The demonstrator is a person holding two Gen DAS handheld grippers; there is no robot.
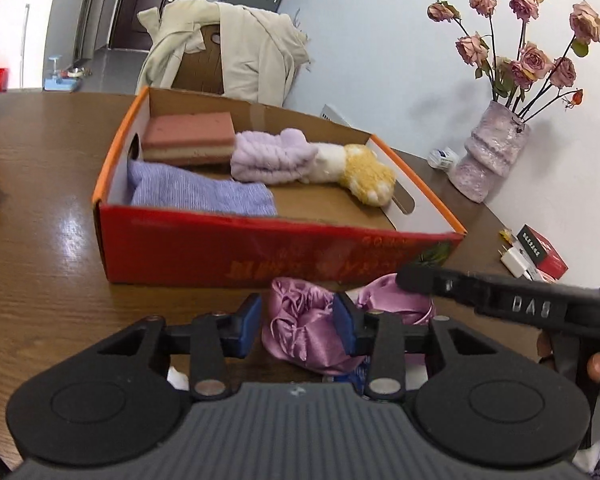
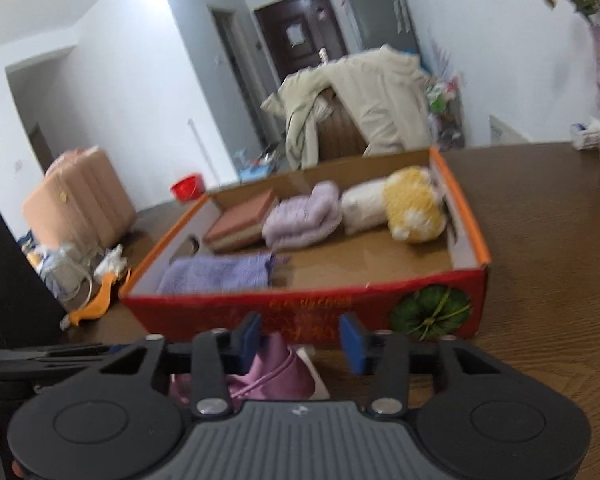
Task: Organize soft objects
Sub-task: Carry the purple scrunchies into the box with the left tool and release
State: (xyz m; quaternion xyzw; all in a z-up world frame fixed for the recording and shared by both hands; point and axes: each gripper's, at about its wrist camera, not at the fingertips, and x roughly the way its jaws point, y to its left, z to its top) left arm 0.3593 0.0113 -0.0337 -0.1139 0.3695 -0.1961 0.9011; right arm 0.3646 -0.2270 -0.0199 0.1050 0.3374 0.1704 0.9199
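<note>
Left gripper [image 1: 296, 326] straddling a crumpled purple satin cloth [image 1: 300, 332] on the table [image 1: 40, 240], jaws fairly wide, pads beside the folds but not clearly clamped. Right gripper [image 2: 300, 338] also open, empty, cloth under its left finger. Red cardboard box [image 1: 260, 252] just beyond, already holding a sponge [image 1: 188, 140], towels and plush. Likely risk: slippery satin sliding out or trailing over the box wall if pinched by too few folds.

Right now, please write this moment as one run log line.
left gripper: around satin cloth | right gripper: open | box: four items
</note>
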